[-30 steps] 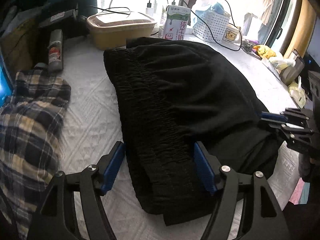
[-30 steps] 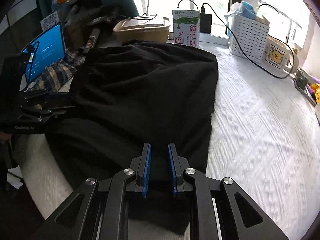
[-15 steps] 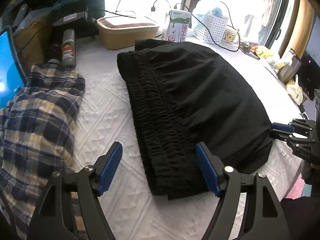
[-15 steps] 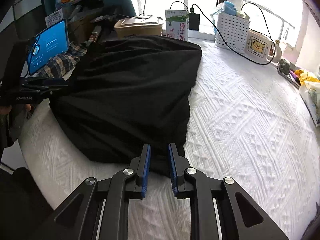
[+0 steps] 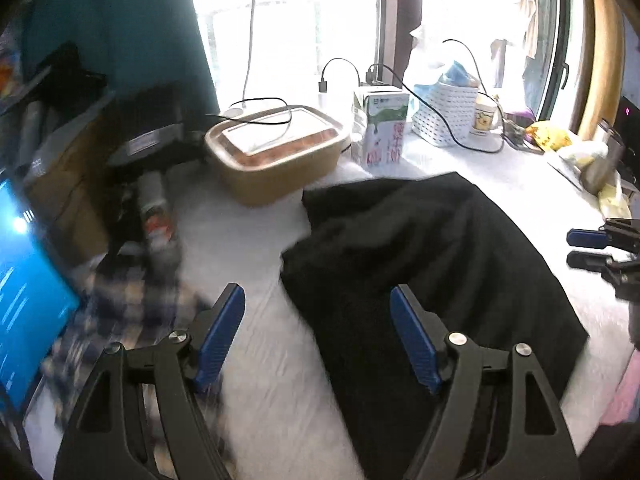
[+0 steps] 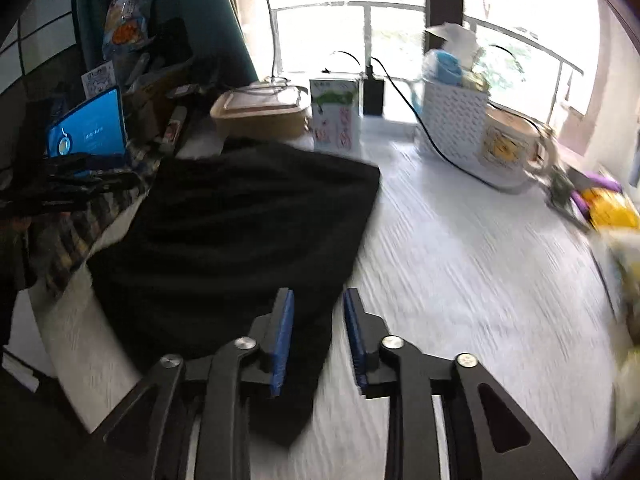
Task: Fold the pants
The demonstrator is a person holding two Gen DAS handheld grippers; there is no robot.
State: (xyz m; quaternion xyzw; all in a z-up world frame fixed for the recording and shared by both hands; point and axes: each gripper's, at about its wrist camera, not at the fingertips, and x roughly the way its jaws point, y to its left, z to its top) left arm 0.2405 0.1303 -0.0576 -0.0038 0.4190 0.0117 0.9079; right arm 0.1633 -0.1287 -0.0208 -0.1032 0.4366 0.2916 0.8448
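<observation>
Black pants [image 5: 432,264] lie folded on the white bed [image 6: 460,264], ahead of both tools. Your left tool [image 5: 318,334] is spread wide; your right tool [image 6: 318,338] is parted, empty. Fabric is soft and limp: grip at a folded edge.

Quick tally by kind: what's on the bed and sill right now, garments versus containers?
Garments: 2, the black pants and the plaid garment.
Food containers: 2, the tan lidded box and the milk carton.
Baskets: 1, white basket.
Mugs: 1, bear mug.
Total: 6.
</observation>
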